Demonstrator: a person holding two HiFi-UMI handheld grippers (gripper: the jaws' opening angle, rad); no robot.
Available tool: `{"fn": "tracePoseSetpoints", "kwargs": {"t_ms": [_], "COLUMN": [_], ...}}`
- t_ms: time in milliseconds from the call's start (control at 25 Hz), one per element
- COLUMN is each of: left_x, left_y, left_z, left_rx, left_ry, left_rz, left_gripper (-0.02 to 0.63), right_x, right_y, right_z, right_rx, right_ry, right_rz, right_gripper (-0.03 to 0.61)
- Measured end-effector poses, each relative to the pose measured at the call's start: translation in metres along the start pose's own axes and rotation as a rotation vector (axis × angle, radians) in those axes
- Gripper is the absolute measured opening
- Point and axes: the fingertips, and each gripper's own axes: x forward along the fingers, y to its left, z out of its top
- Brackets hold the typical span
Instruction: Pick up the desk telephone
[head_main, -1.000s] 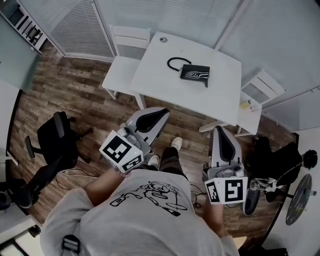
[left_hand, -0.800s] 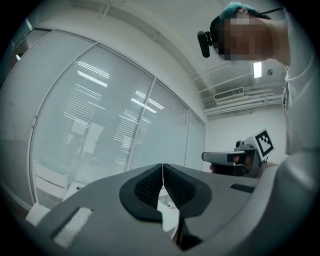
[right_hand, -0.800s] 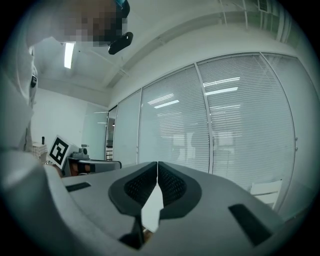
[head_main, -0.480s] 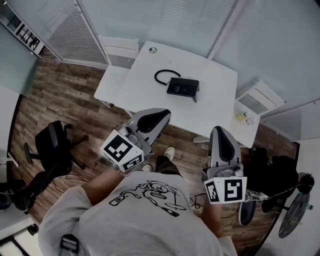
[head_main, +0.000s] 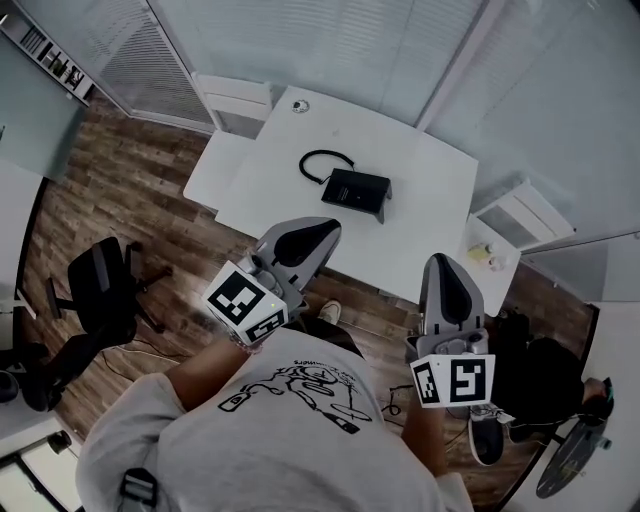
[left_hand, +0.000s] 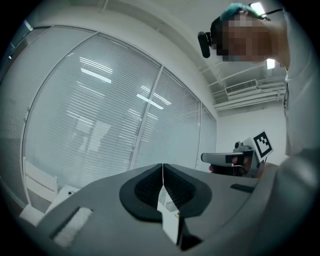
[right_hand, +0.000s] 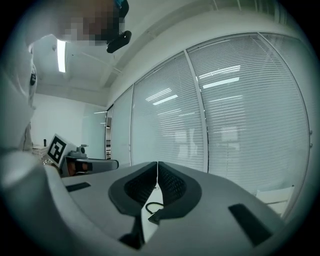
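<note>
Approach step: grey left gripper (head_main: 325, 230) and grey right gripper (head_main: 441, 262) hang short of the white table (head_main: 430, 205), jaws closed on nothing. The flat black desk telephone (head_main: 357, 190) lies mid-table, apparently untouched. Next: reach it, open, grasp.

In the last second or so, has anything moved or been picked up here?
The person carrying the left gripper and right gripper has walked closer to the white table, so the desk telephone now lies nearer ahead. Nothing was taken hold of. Both grippers stay shut and empty; the telephone lies untouched on the table.
</note>
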Motion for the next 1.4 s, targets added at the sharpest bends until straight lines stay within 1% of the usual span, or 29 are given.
{"fn": "tracePoseSetpoints", "kwargs": {"t_ms": [160, 320, 560, 760, 920, 1000, 1200, 1400], "left_x": [0.017, 0.031, 0.058, 0.078, 0.09, 0.097, 0.115, 0.127], "left_y": [0.023, 0.049, 0.104, 0.152, 0.183, 0.19, 0.188, 0.187], "left_z": [-0.001, 0.005, 0.011, 0.021, 0.02, 0.019, 0.019, 0.004], "left_rx": [-0.015, -0.016, -0.03, -0.012, -0.02, -0.027, -0.015, -0.049], "left_ry": [0.004, -0.003, 0.004, 0.01, 0.025, 0.033, 0.051, 0.078], "left_rz": [0.016, 0.013, -0.025, -0.066, -0.075, -0.077, -0.094, -0.085], "left_gripper": [0.006, 0.006, 0.006, 0.006, 0.006, 0.006, 0.006, 0.006], "right_x": [0.026, 0.055, 0.12, 0.178, 0.202, 0.205, 0.209, 0.212], "right_y": [-0.007, -0.009, -0.015, -0.01, -0.014, -0.02, -0.039, -0.055], "right_z": [-0.005, -0.004, 0.002, 0.008, 0.001, -0.003, -0.007, -0.015], "right_rx": [0.008, 0.006, -0.008, -0.039, -0.026, -0.018, -0.002, -0.006], "right_ry": [0.018, 0.023, 0.025, 0.015, 0.029, 0.039, 0.061, 0.089], "right_rz": [0.02, 0.023, -0.002, -0.002, -0.025, -0.04, -0.054, -0.038], "right_gripper": [0.006, 0.006, 0.006, 0.006, 0.006, 0.006, 0.006, 0.006]}}
